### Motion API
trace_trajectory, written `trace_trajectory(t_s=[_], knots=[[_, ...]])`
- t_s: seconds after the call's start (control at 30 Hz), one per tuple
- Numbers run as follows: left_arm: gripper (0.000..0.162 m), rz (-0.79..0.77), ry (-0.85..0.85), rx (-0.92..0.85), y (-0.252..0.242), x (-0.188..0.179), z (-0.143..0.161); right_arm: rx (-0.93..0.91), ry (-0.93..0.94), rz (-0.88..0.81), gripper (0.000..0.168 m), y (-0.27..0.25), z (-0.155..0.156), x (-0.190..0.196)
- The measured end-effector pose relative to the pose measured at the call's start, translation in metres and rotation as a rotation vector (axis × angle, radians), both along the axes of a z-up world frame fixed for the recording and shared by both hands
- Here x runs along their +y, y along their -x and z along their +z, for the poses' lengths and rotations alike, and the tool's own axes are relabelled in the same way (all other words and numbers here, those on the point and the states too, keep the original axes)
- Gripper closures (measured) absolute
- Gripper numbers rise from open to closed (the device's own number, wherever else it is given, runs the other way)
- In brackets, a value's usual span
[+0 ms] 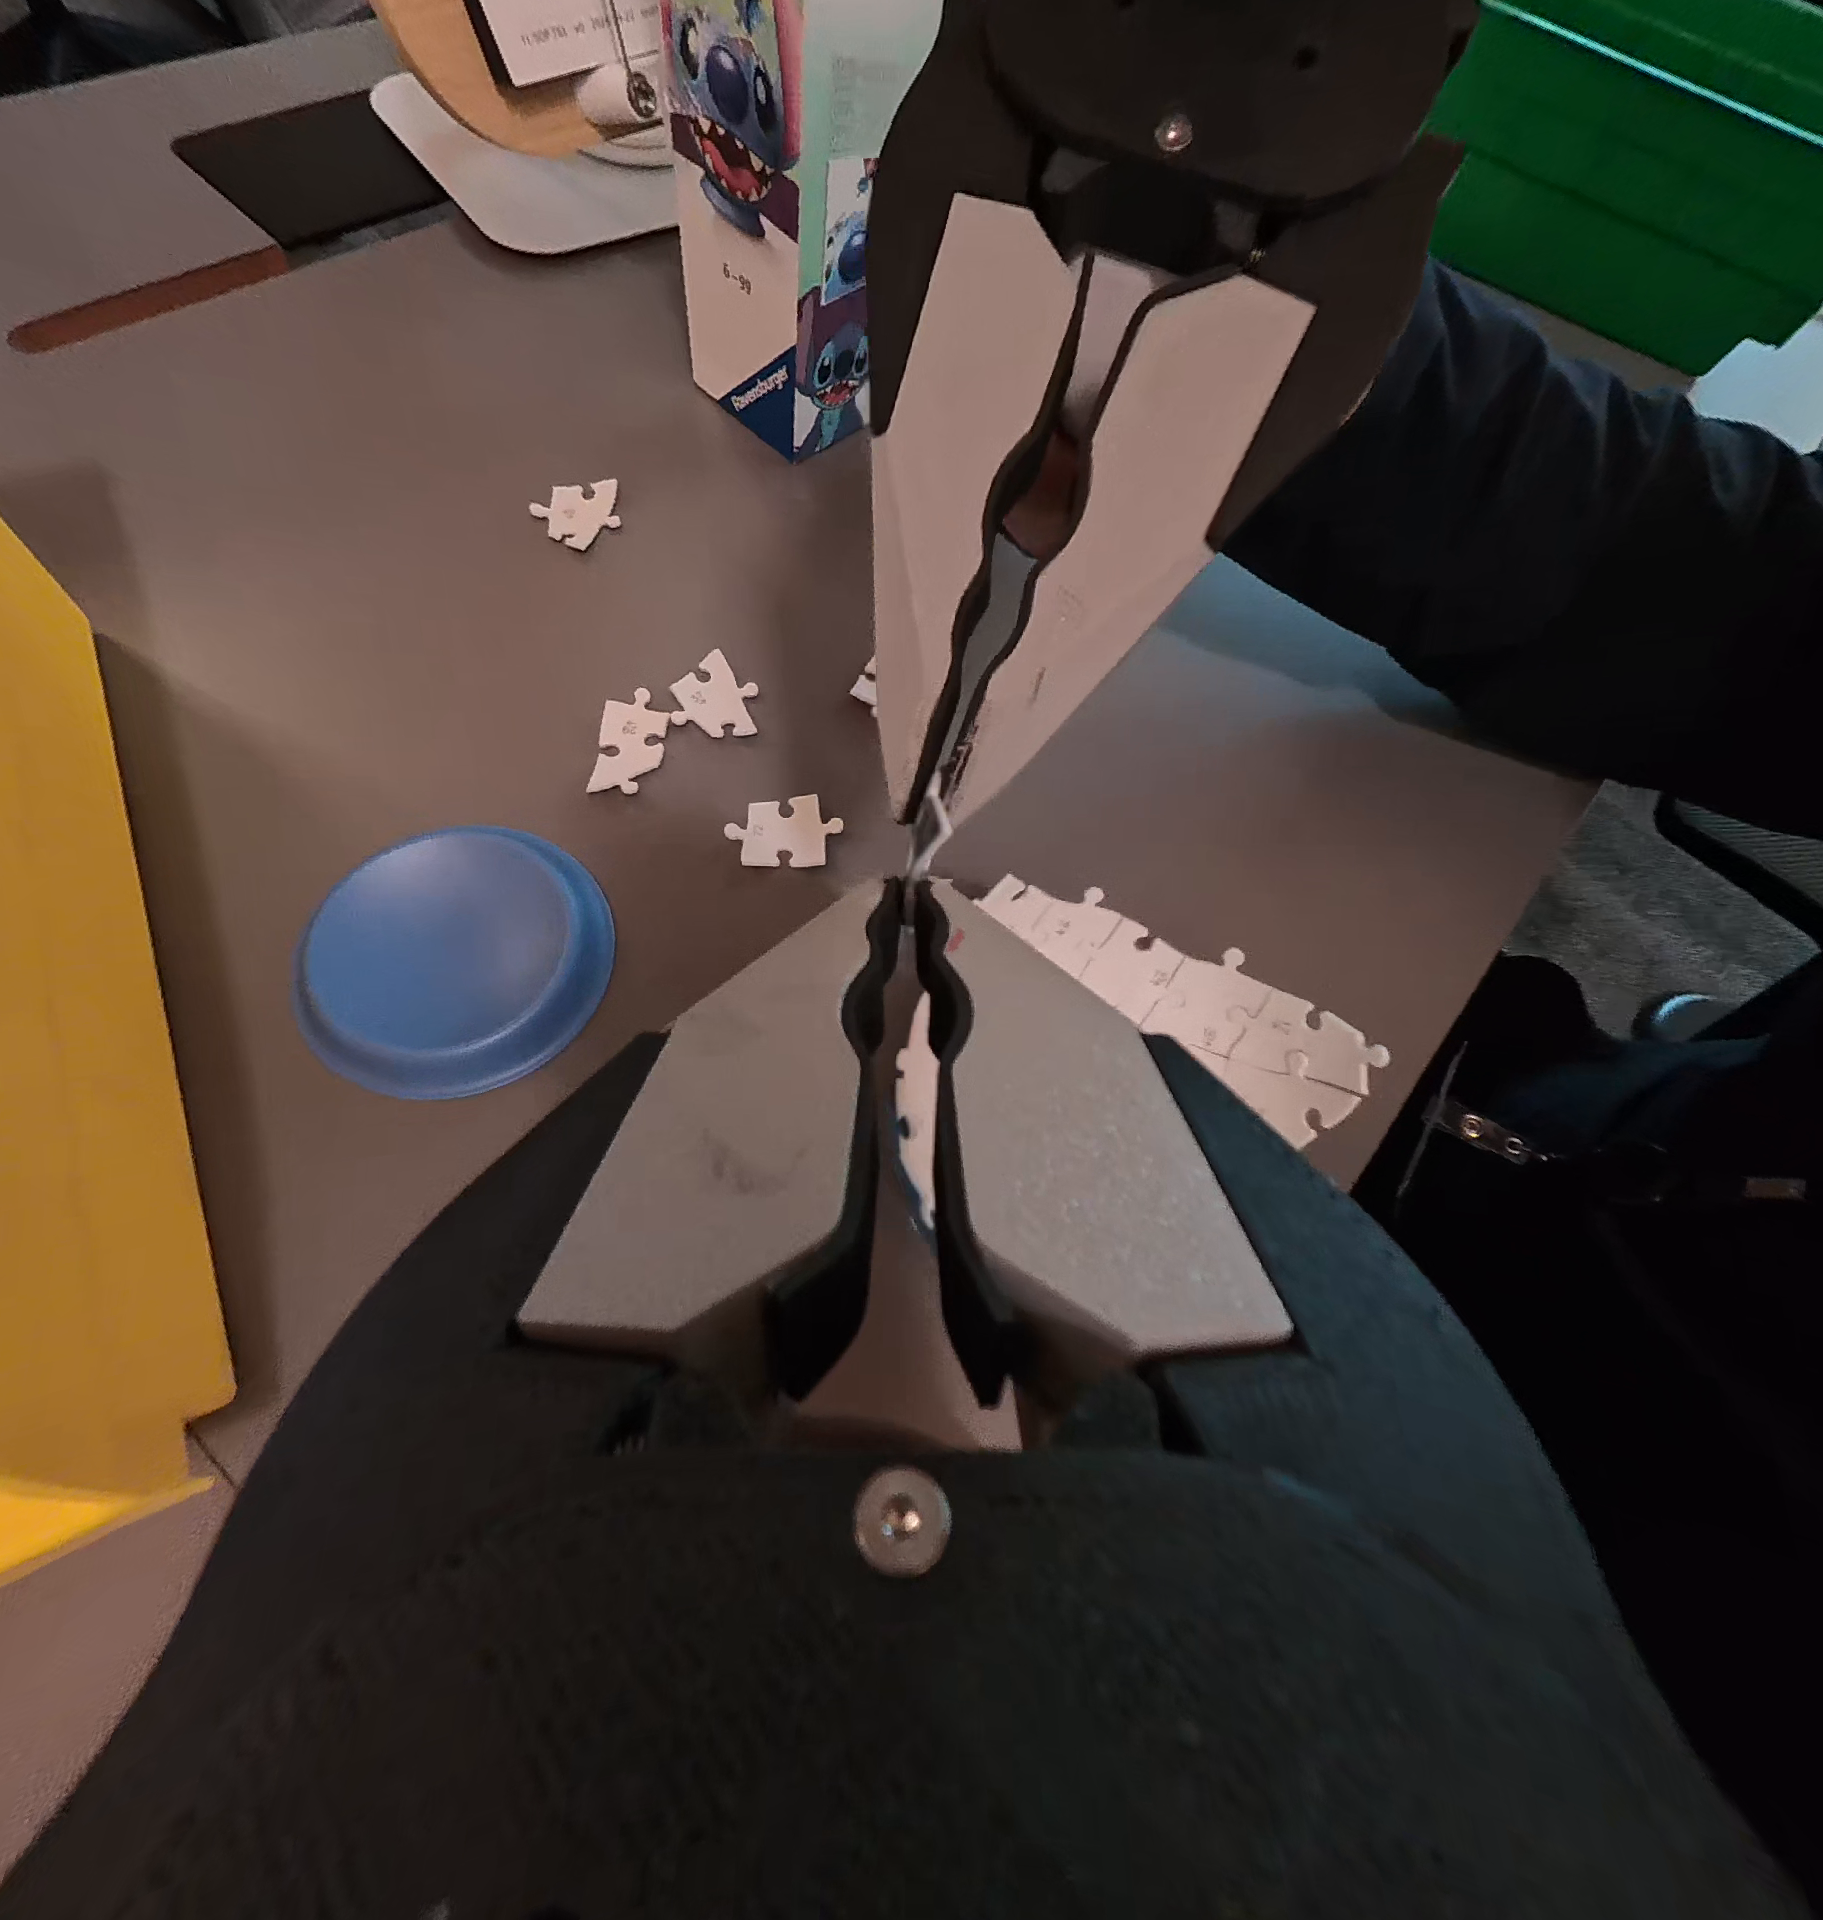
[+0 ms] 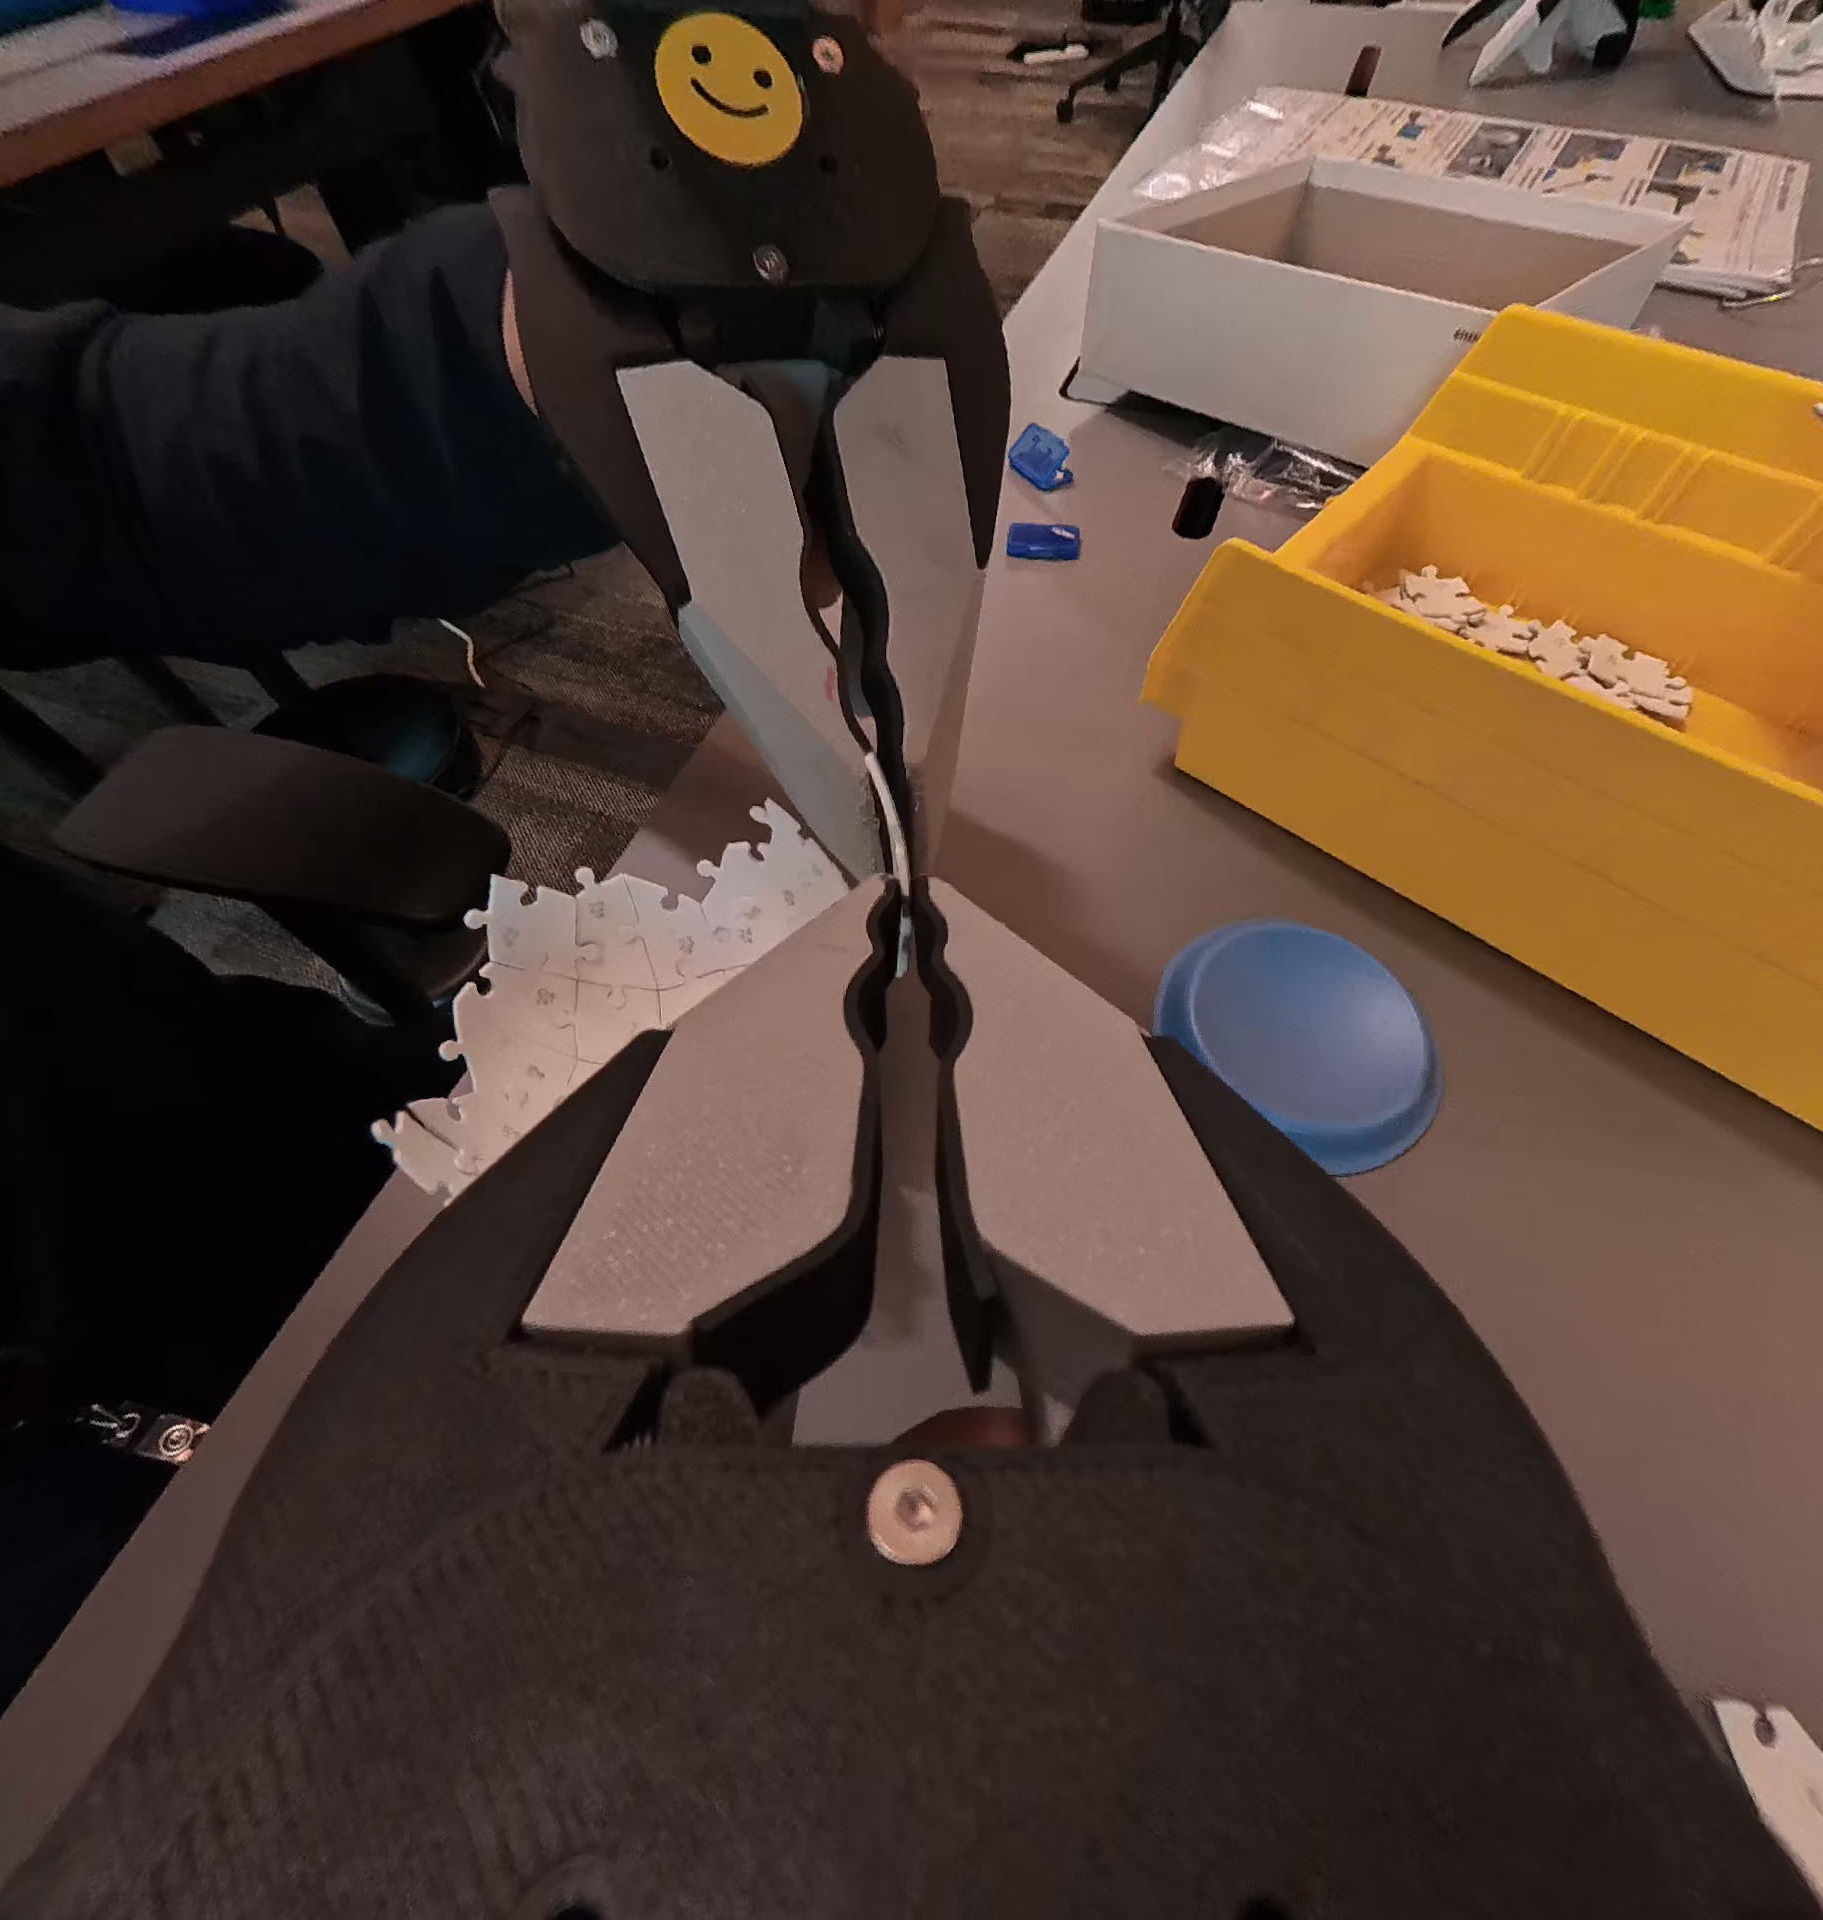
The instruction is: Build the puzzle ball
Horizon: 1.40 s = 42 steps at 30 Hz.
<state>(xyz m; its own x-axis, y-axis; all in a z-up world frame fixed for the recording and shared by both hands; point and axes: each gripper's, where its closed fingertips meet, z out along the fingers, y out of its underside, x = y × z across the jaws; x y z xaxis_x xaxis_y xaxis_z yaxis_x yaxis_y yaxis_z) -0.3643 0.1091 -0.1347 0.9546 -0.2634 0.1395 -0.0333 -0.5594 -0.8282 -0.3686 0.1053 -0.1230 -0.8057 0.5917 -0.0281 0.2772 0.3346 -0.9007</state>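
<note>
My left gripper is shut on a white curved puzzle piece. My right gripper is shut on another small white piece. The two grippers meet tip to tip above the grey table, with the right gripper coming from opposite in the left wrist view. The held pieces touch at the fingertips; I cannot tell whether they are locked together. A joined curved section of white pieces lies at the table's edge, just beyond the grippers, also in the right wrist view. Loose pieces lie nearby.
A blue round dish sits on the table, also in the right wrist view. A yellow bin holds several pieces. The puzzle box stands behind. A white box and a person's dark sleeve are near. Less than 4 cm separates the two grippers' tips. Both grippers' tips are roughly 15 cm from the blue round dish. My right wrist view looks at it from another angle.
</note>
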Motion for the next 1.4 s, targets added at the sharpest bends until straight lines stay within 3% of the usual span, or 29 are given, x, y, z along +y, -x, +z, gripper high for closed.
trace_trajectory(t_s=[0.4,0.47,0.77,0.9,1.03,1.17,1.4], knots=[[0.161,0.031,0.042,0.017,0.002,-0.005,-0.006,-0.037,-0.006,0.011,0.168,0.0,-0.01,-0.001],[0.149,0.089,0.064,0.057,0.013,-0.01,-0.01,-0.057,-0.007,0.015,0.168,-0.001,-0.014,-0.001],[0.135,0.16,0.212,0.146,0.017,-0.045,-0.042,-0.082,-0.08,0.032,0.168,-0.003,-0.027,-0.007],[0.136,0.13,0.249,0.079,0.009,-0.043,-0.056,-0.099,-0.106,0.047,0.168,-0.005,-0.034,-0.011],[0.148,0.108,0.28,0.075,0.006,-0.039,-0.065,-0.12,-0.131,0.063,0.168,-0.007,-0.043,-0.014],[0.139,0.115,0.308,0.102,0.009,-0.041,-0.069,-0.136,-0.153,0.072,0.168,-0.008,-0.05,-0.017],[0.138,0.112,0.319,0.118,0.007,-0.046,-0.068,-0.156,-0.181,0.074,0.168,-0.008,-0.058,-0.018]])
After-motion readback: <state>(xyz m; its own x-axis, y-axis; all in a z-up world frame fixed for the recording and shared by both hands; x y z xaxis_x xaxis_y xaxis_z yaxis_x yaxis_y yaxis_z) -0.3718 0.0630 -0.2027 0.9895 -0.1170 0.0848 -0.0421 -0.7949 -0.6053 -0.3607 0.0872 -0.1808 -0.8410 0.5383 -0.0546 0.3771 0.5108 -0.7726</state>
